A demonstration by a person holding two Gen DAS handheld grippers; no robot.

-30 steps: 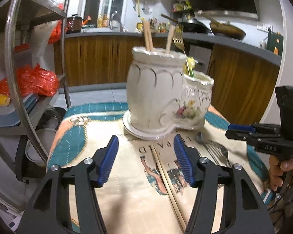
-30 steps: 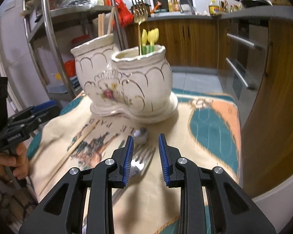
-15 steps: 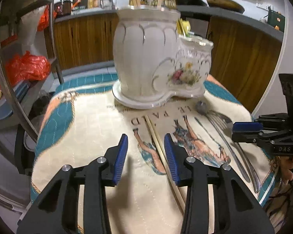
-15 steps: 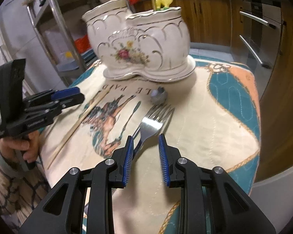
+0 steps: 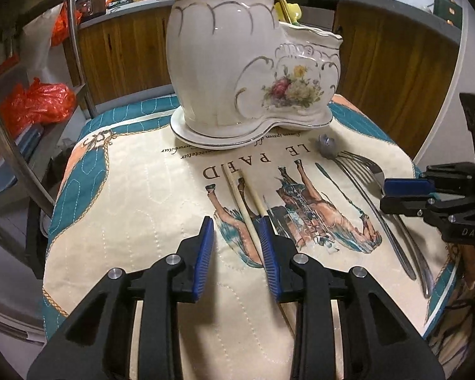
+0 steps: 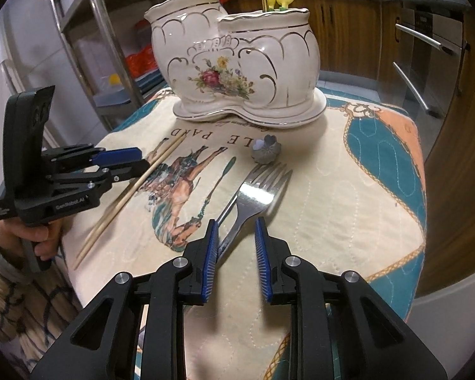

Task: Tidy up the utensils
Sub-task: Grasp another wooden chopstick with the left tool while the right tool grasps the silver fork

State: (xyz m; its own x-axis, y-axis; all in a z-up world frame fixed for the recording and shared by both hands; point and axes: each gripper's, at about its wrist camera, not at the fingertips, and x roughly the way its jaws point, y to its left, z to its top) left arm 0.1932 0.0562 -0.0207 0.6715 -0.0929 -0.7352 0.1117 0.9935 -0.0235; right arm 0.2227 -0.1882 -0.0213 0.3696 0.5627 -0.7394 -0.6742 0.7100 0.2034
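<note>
A white floral ceramic utensil holder (image 5: pixel 243 63) (image 6: pixel 237 63) stands at the far side of the cloth-covered table and holds chopsticks, a gold fork and yellow utensils. Two wooden chopsticks (image 5: pixel 242 194) (image 6: pixel 133 190) lie on the cloth. My left gripper (image 5: pixel 236 231) is open low over them, its right finger against them. Two steel forks (image 6: pixel 253 190) (image 5: pixel 380 209) lie side by side. My right gripper (image 6: pixel 236 232) is open just above their handles. A small grey flower-shaped piece (image 6: pixel 266 150) lies near the fork tines.
The printed quilted cloth (image 6: pixel 348 190) covers a small table with edges close on all sides. A metal shelf rack (image 5: pixel 31 95) with red bags stands to the left. Wooden kitchen cabinets (image 6: pixel 443 63) and a counter are behind.
Both grippers have moved down and forward toward the table. The left jaws narrowed around the chopsticks. The right gripper came over the fork handles, its jaws a little wider.
</note>
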